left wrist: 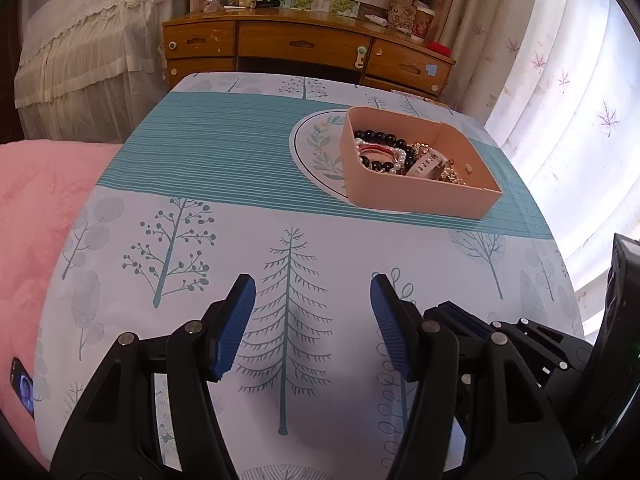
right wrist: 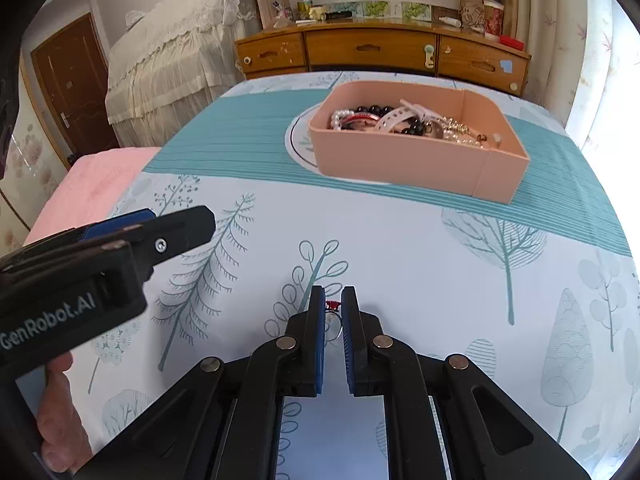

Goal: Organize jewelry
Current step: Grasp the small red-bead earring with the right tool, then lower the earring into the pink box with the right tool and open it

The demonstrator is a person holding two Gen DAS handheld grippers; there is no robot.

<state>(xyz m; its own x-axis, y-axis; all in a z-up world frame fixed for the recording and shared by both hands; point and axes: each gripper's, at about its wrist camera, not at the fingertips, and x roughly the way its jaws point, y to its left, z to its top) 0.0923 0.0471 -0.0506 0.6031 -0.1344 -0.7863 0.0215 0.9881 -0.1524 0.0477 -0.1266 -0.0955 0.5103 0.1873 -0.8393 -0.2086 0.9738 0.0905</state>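
A pink open box (left wrist: 420, 196) (right wrist: 400, 160) stands on a round printed mat on the tree-patterned cloth. It holds a black bead bracelet (left wrist: 376, 135), a pearl strand, a white watch strap (right wrist: 394, 118) and gold chains. In the right wrist view, my right gripper (right wrist: 333, 294) is low over the cloth, well short of the box. It is shut on a small thin ring with a red top (right wrist: 332, 305). My left gripper (left wrist: 313, 284) hovers open over the cloth with nothing between its fingers, and it also shows at the left of the right wrist view (right wrist: 180, 228).
A wooden desk with drawers (left wrist: 304, 44) stands beyond the table's far edge. A pink blanket (left wrist: 40, 220) with a phone (left wrist: 22, 384) on it lies to the left, and curtains hang at the right. A hand (right wrist: 60, 420) holds the left gripper.
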